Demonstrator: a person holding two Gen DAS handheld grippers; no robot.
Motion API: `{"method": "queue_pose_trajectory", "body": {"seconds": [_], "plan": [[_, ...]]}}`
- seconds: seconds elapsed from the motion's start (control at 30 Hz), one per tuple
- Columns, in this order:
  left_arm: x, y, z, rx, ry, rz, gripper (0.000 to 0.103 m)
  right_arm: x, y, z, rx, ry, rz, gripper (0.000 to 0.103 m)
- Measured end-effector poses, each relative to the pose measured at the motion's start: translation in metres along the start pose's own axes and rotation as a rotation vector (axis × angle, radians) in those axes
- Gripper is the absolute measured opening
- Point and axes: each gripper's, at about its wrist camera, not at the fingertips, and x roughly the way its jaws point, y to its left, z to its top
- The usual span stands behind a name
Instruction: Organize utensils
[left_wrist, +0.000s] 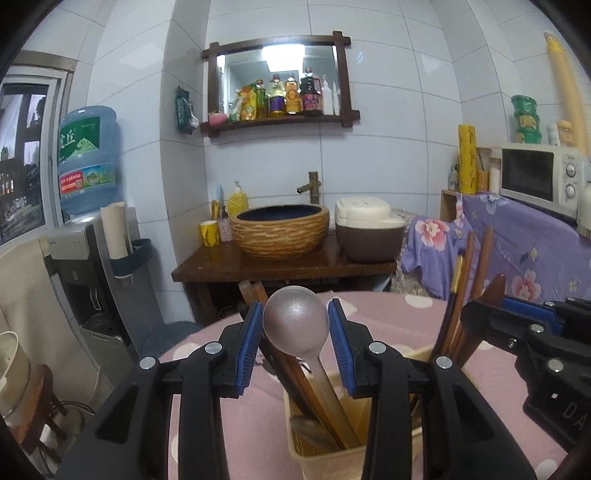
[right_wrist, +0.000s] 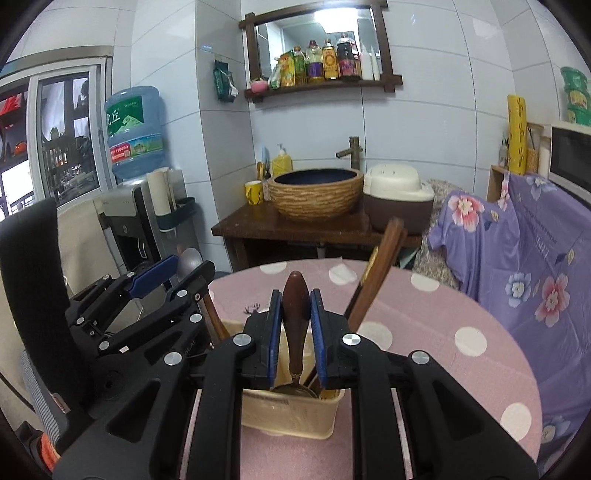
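A beige plastic utensil holder (left_wrist: 325, 458) stands on the pink dotted table (left_wrist: 399, 321); it also shows in the right wrist view (right_wrist: 291, 413). My left gripper (left_wrist: 295, 321) is shut on the bowl of a silver spoon (left_wrist: 295, 321) whose handle runs down into the holder. My right gripper (right_wrist: 295, 314) is shut on the dark brown wooden handle (right_wrist: 295, 310) of a ladle standing in the holder. Wooden chopsticks (right_wrist: 376, 273) lean out of the holder to the right. The right gripper shows at the right of the left wrist view (left_wrist: 517, 325).
A wooden stand with a woven basin (left_wrist: 280, 229) and a rice cooker (left_wrist: 365, 229) is behind the table. A water dispenser (left_wrist: 88, 229) is to the left. A purple floral cloth (left_wrist: 517, 243) with a microwave (left_wrist: 539, 177) is to the right.
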Motion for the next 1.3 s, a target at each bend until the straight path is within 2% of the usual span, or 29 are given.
{"method": "queue_pose_trajectory", "body": {"seconds": [0.27,0.4,0.43,0.5,0.53,0.63,0.7,0.73,0.77,0.8,0.87,0.93,1.0,1.2,1.3], "plan": [[0.008,-0.004,-0.022,0.018,0.077,-0.056,0.037,-0.001,0.0,-0.026,-0.029,-0.025,-0.008,0.016],[-0.001,0.001,-0.024,-0.001,0.067,-0.084,0.038,-0.004,-0.007,-0.027,-0.011,-0.027,0.011,0.017],[-0.004,0.002,-0.024,-0.012,0.062,-0.089,0.041,-0.006,-0.008,-0.028,-0.011,-0.031,0.017,0.017],[-0.016,0.005,-0.022,-0.032,0.048,-0.093,0.058,-0.014,-0.01,-0.028,-0.004,-0.049,0.014,0.018],[-0.023,0.007,-0.022,-0.044,0.036,-0.087,0.061,-0.017,-0.011,-0.029,0.002,-0.052,0.016,0.019],[-0.047,0.012,-0.027,-0.063,0.017,-0.078,0.072,-0.032,-0.018,-0.038,0.029,-0.064,0.03,0.032],[-0.065,0.018,-0.035,-0.073,-0.003,-0.085,0.084,-0.046,-0.02,-0.049,0.036,-0.074,-0.008,0.051],[-0.074,0.02,-0.04,-0.079,-0.014,-0.084,0.088,-0.054,-0.021,-0.056,0.038,-0.086,-0.026,0.054],[-0.085,0.024,-0.046,-0.085,-0.026,-0.081,0.093,-0.061,-0.022,-0.064,0.034,-0.097,-0.043,0.061],[-0.095,0.027,-0.053,-0.093,-0.036,-0.08,0.098,-0.07,-0.022,-0.074,0.023,-0.104,-0.062,0.074],[-0.114,0.031,-0.068,-0.113,-0.051,-0.082,0.098,-0.088,-0.02,-0.095,0.01,-0.122,-0.105,0.084],[-0.133,0.032,-0.084,-0.119,-0.064,-0.076,0.098,-0.103,-0.019,-0.115,0.011,-0.134,-0.124,0.087],[-0.148,0.029,-0.098,-0.106,-0.068,-0.049,0.098,-0.118,-0.013,-0.141,0.01,-0.139,-0.144,0.094],[-0.183,0.018,-0.134,-0.114,-0.041,-0.029,0.098,-0.15,0.007,-0.199,-0.013,-0.133,-0.19,0.096],[-0.202,0.014,-0.149,-0.124,-0.076,-0.007,0.098,-0.164,0.016,-0.215,-0.029,-0.145,-0.179,0.097]]}}
